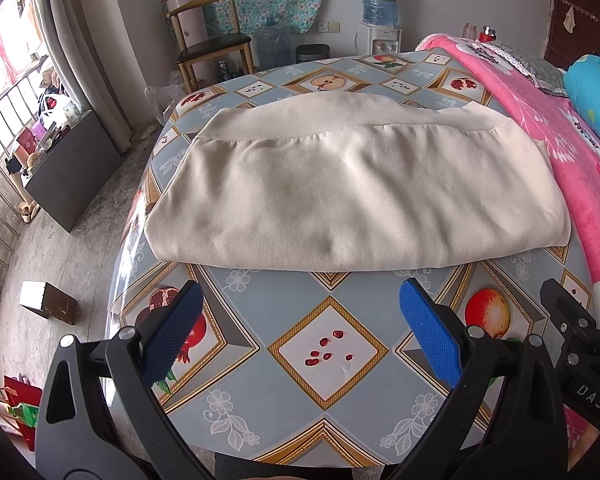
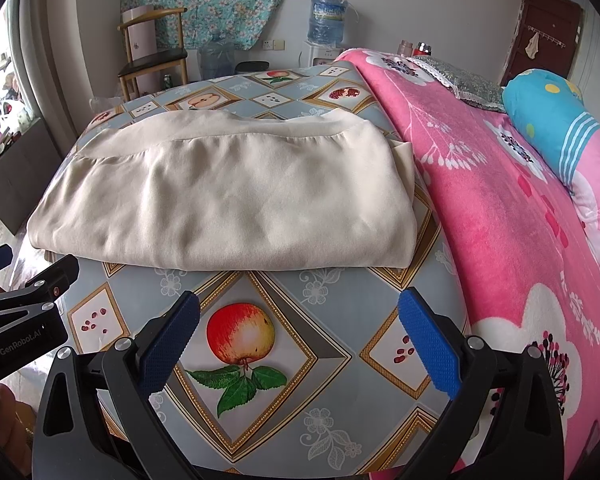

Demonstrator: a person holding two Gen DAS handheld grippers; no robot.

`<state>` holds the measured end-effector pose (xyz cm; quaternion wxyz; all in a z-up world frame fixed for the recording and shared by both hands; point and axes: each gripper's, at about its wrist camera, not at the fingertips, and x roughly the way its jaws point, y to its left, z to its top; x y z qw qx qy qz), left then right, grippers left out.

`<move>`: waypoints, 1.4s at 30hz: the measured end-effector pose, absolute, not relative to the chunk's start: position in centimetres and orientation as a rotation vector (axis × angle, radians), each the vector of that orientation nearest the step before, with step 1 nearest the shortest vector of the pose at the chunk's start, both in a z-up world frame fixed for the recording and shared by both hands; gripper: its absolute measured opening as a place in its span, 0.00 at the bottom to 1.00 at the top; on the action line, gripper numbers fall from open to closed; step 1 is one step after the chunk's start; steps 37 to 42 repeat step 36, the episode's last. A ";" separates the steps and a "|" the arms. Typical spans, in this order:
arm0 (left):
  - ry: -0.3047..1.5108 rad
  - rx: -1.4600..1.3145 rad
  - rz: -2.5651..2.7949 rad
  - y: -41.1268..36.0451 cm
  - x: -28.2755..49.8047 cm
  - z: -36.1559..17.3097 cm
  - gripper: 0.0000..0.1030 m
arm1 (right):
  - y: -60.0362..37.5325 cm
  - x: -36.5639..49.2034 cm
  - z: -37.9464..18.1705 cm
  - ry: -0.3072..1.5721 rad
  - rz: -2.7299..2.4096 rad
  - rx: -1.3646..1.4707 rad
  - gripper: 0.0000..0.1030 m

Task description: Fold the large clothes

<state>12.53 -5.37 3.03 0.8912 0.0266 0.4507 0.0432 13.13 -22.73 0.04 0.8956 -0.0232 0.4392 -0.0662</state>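
The folded garment [image 1: 356, 196] lies on the bench [image 1: 328, 352], its far edge partly hidden by its own band. Left gripper [image 1: 300, 336] and right gripper [image 2: 298, 336] hang before it, fingers wide, empty. The blanket [image 2: 500, 208] beside it probably covers a bed.

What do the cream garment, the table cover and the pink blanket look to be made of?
Garment: looks like a soft matte knit, perhaps sweatshirt cotton; it lies in gentle rumples and has a ribbed band along its far edge.
Table cover: probably glossy printed plastic or oilcloth; window light glares off its left edge.
Blanket: seems a plush fleece, with a fuzzy, unshiny pile.
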 end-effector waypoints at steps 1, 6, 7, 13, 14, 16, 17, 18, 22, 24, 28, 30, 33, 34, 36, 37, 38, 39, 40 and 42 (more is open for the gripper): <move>0.935 0.055 0.089 -5.4 12.6 3.1 0.92 | -22.7 13.1 0.0 0.910 -0.137 -0.048 0.94; 0.935 0.055 0.089 -5.4 12.5 3.0 0.92 | -22.7 13.1 0.0 0.911 -0.137 -0.047 0.94; 0.935 0.055 0.089 -5.4 12.5 3.0 0.92 | -22.7 13.1 0.0 0.911 -0.136 -0.048 0.94; 0.934 0.055 0.090 -5.4 12.5 3.2 0.92 | -22.7 13.1 0.0 0.909 -0.138 -0.050 0.94; 0.934 0.055 0.090 -5.4 12.6 3.2 0.92 | -22.7 13.1 0.0 0.909 -0.139 -0.051 0.94; 0.935 0.055 0.089 -5.4 12.6 3.2 0.92 | -22.6 13.0 0.0 0.910 -0.138 -0.051 0.94; 0.934 0.055 0.089 -5.4 12.6 3.2 0.92 | -22.6 13.0 0.0 0.909 -0.140 -0.052 0.94; 0.933 0.055 0.090 -5.4 12.5 3.2 0.92 | -22.7 13.0 0.0 0.909 -0.140 -0.052 0.94; 0.934 0.054 0.090 -5.4 12.5 3.2 0.92 | -22.6 13.0 0.0 0.909 -0.140 -0.052 0.94; 0.933 0.055 0.090 -5.3 12.5 3.2 0.92 | -22.6 13.0 0.0 0.909 -0.140 -0.052 0.94; 0.934 0.054 0.089 -5.3 12.5 3.2 0.92 | -22.6 13.0 0.0 0.909 -0.139 -0.053 0.94; 0.933 0.054 0.090 -5.3 12.5 3.1 0.92 | -22.7 13.1 0.0 0.908 -0.140 -0.053 0.94; 0.934 0.055 0.090 -5.3 12.5 3.1 0.92 | -22.6 13.1 0.0 0.909 -0.140 -0.051 0.94; 0.934 0.055 0.089 -5.4 12.6 3.2 0.92 | -22.6 13.1 0.0 0.909 -0.141 -0.050 0.94; 0.934 0.055 0.090 -5.4 12.6 3.2 0.92 | -22.6 13.1 0.1 0.909 -0.141 -0.051 0.94; 0.934 0.055 0.090 -5.4 12.6 3.2 0.92 | -22.6 13.1 0.1 0.909 -0.141 -0.051 0.94; 0.934 0.055 0.090 -5.4 12.6 3.2 0.92 | -22.6 13.1 0.1 0.909 -0.141 -0.051 0.94; 0.934 0.055 0.090 -5.4 12.6 3.2 0.92 | -22.6 13.1 0.1 0.909 -0.141 -0.051 0.94; 0.934 0.055 0.090 -5.4 12.6 3.2 0.92 | -22.6 13.1 0.1 0.909 -0.141 -0.051 0.94; 0.934 0.055 0.090 -5.4 12.6 3.2 0.92 | -22.6 13.1 0.1 0.909 -0.141 -0.051 0.94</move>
